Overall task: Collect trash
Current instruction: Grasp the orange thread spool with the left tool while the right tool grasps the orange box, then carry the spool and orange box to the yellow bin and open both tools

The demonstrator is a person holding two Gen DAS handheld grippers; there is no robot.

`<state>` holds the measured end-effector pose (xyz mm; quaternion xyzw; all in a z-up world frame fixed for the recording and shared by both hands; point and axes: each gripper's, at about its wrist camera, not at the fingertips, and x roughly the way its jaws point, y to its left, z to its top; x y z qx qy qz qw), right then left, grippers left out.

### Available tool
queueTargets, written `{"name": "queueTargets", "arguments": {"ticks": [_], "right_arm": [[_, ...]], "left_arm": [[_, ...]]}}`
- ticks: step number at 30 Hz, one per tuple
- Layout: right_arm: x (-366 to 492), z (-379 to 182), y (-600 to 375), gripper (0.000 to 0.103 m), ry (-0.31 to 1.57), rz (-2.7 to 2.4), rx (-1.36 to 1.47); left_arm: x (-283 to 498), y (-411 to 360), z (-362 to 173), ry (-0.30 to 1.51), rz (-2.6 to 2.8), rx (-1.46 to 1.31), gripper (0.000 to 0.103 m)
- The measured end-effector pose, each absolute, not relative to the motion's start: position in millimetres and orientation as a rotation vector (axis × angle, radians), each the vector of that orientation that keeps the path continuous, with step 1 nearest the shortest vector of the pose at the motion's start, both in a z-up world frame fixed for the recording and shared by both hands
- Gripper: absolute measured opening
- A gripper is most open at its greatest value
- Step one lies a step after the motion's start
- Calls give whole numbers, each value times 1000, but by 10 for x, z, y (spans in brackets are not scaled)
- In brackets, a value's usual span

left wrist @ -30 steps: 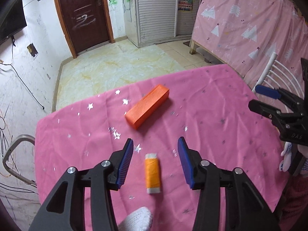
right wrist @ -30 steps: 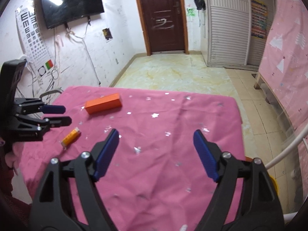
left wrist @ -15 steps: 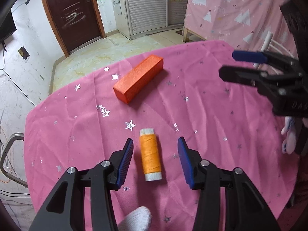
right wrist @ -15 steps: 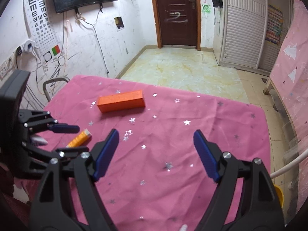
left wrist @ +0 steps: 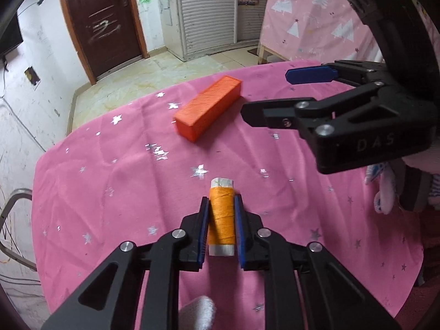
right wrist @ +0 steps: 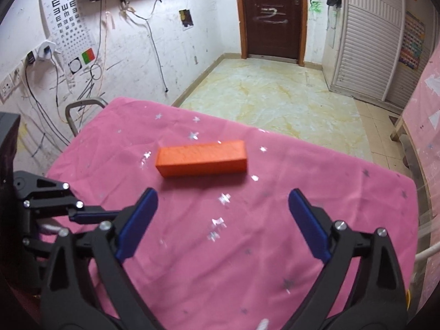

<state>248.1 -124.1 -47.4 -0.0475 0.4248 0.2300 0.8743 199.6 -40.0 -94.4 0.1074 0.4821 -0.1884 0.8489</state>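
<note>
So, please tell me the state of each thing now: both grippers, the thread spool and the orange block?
left gripper: shut on the thread spool
thread spool: lying on the tablecloth, clamped between the jaws
right gripper: open, holding nothing
orange block: lying flat, untouched

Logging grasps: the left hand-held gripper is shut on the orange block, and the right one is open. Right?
Not quite: the left hand-held gripper is shut on the orange thread spool, as the left wrist view shows; the orange block lies untouched. The right hand-held gripper is open.

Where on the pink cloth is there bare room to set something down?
Bare cloth lies right of the orange block, toward the table's right edge. The near-left corner is crowded: the left gripper grips the thread spool there.
</note>
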Motion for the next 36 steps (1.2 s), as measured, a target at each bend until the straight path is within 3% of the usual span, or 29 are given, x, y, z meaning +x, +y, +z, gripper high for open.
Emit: {"name": "queueTargets", "arguments": {"ticks": [25, 28, 36], "right_arm": [[2935, -750, -761, 97, 965, 486, -171], [2919, -748, -775, 89, 951, 466, -188], [2774, -508, -1049, 89, 896, 459, -111]], "left_arm": [[2037, -148, -970, 1002, -404, 155, 9], [2019, -160, -973, 998, -397, 160, 9], [1976, -241, -923, 999, -377, 158, 9]]}}
